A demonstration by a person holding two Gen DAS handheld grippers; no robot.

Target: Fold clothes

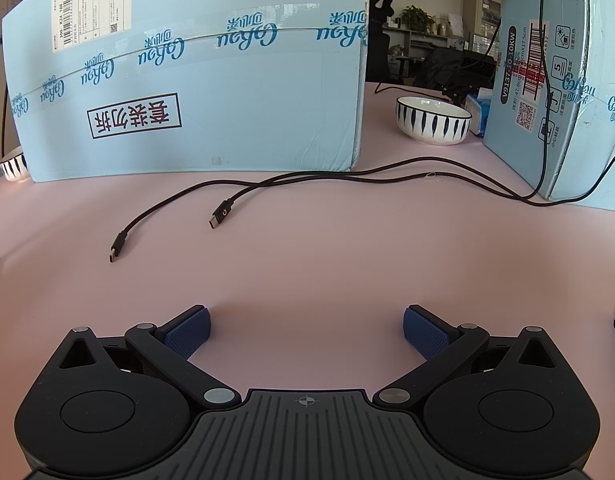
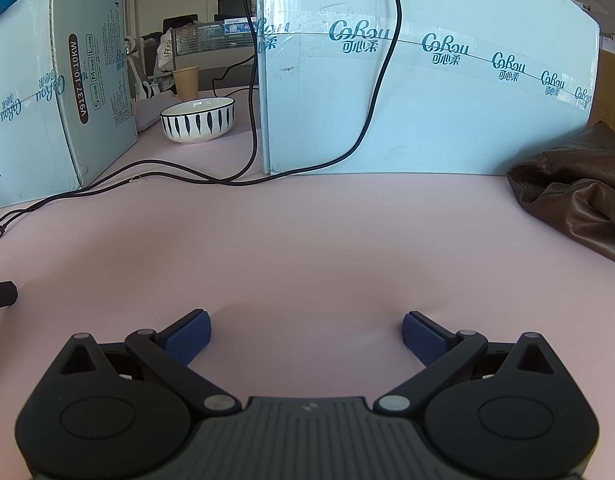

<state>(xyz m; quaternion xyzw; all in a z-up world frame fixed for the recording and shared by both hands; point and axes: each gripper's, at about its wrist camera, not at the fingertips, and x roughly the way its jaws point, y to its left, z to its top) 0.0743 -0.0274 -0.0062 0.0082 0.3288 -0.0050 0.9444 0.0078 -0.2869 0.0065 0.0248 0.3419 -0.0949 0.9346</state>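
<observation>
A crumpled brown leather garment (image 2: 579,188) lies on the pink table at the far right of the right wrist view, well ahead and right of my right gripper (image 2: 306,334). That gripper is open, blue pads wide apart, nothing between them. In the left wrist view no clothing shows. My left gripper (image 1: 306,330) is open too, low over bare pink tabletop (image 1: 307,248). A dark part at the left edge of the right wrist view (image 2: 1,294) may be the other gripper.
Large light-blue cartons (image 1: 195,80) (image 1: 559,92) (image 2: 427,92) stand along the back. A striped white bowl (image 1: 433,120) (image 2: 198,120) sits between them. Two black USB cables (image 1: 243,196) trail over the table (image 2: 147,178). Another bowl (image 1: 13,166) peeks out far left.
</observation>
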